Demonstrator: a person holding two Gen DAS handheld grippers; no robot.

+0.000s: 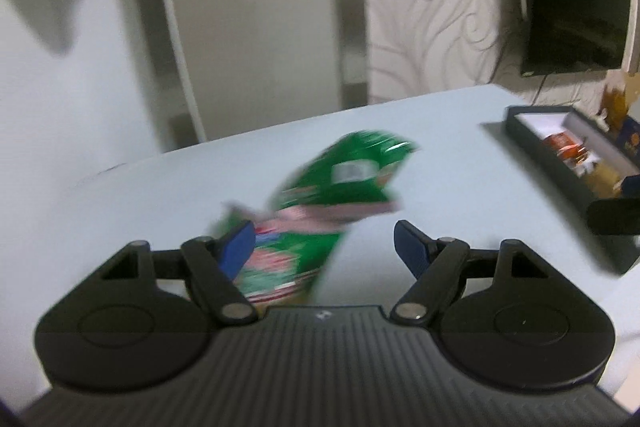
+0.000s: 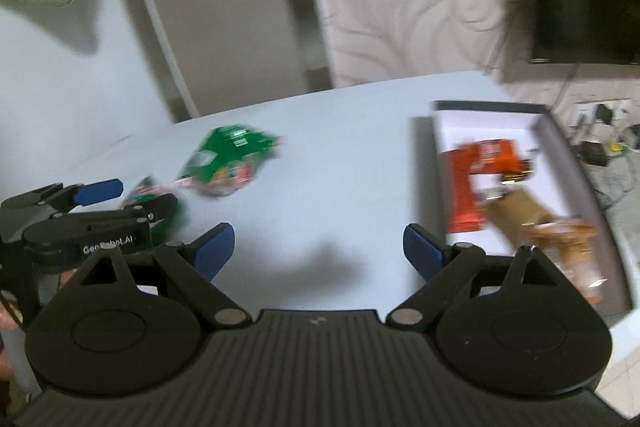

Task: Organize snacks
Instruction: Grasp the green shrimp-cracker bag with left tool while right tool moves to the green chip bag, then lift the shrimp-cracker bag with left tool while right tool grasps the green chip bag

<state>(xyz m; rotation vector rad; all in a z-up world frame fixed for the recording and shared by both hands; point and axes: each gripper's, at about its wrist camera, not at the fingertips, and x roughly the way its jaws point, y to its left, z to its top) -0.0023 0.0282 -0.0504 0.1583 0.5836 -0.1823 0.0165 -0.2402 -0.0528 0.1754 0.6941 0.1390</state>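
Two hand-held grippers spread (empty) | only right view: orange packet point(image 2: 480, 179) in box point(image 2: 576, 163)

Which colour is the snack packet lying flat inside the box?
Orange-red packet, in the dark-walled box; the right wrist view shows it best.

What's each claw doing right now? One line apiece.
Left claw: open, holding nothing; the crinkly green plastic snack packets lie on the table ahead.
Right claw: open, empty.
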